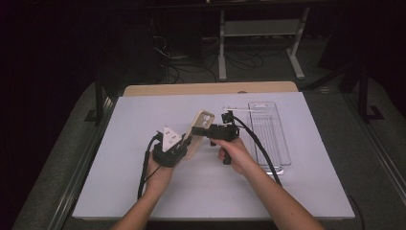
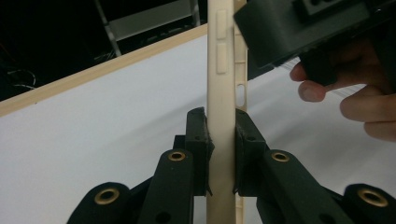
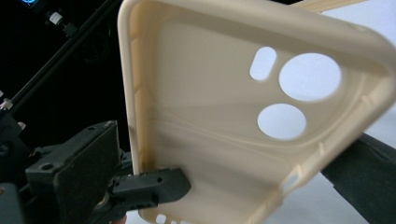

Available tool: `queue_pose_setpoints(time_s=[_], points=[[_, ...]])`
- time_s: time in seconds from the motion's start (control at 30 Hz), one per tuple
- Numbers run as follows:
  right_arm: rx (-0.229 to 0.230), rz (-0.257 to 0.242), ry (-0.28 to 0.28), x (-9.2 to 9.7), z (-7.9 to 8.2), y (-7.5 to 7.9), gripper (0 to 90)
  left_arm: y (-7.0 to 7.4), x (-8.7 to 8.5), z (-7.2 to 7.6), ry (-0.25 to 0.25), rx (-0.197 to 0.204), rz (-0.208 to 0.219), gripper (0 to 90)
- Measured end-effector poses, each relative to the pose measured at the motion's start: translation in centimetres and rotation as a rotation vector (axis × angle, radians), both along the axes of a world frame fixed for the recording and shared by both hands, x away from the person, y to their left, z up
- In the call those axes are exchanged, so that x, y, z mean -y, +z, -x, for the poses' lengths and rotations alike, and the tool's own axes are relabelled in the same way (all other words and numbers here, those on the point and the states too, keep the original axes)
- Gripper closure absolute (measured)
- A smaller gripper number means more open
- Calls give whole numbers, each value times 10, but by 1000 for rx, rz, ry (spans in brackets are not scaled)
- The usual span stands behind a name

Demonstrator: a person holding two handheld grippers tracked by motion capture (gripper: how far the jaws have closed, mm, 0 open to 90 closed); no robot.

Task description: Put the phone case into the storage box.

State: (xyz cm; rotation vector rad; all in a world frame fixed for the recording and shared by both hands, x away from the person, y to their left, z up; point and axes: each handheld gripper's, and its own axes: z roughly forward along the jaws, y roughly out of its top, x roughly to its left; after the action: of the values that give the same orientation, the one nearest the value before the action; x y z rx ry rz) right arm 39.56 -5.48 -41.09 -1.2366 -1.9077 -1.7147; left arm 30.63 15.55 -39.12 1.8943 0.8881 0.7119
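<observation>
A cream phone case (image 1: 201, 125) is held up off the white table, tilted, near its middle. My left gripper (image 1: 184, 143) is shut on the case's lower part. In the left gripper view the case (image 2: 220, 70) stands edge-on, with both pads (image 2: 198, 135) pressing on its sides. My right gripper (image 1: 210, 130) meets the case's upper edge from the right. The right gripper view looks into the case's hollow inside (image 3: 210, 130), with its three camera holes. One black jaw shows at the right behind the case's rim, so how the jaws stand is unclear.
A clear plastic tray (image 1: 270, 129) lies on the table just right of the right hand. A wooden strip (image 1: 210, 88) runs along the table's far edge. Beyond it are a stand's legs (image 1: 222, 57) and cables. Black cables trail from both grippers.
</observation>
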Motion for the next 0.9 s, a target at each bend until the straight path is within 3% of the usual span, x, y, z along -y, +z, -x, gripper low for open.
queue_pose_setpoints(time_s=[0.03, 0.1, 0.13, 0.2, 0.23, 0.47, 0.9], points=[[10, -2, -4, 0, 0, -1, 0, 1, 0, 0, -6, -1, -16, 790], [5, -3, -8, -1, 0, -1, 0, 0, 2, 1, -4, 1, 0, 790], [6, -4, -10, -1, 0, -1, 0, 0, 1, 1, -11, -2, -14, 790], [3, -1, -20, -1, 0, -1, 0, 0, 4, 2, -12, 0, 12, 790], [-3, -7, -22, -1, 1, -1, 0, 1, 3, 3, -17, -5, -16, 790], [2, -7, -37, -3, 0, -3, 0, -1, 9, 5, -24, -3, 8, 790], [-6, -1, -44, -4, 0, -4, 31, -1, 9, 5, -36, -1, -8, 789]])
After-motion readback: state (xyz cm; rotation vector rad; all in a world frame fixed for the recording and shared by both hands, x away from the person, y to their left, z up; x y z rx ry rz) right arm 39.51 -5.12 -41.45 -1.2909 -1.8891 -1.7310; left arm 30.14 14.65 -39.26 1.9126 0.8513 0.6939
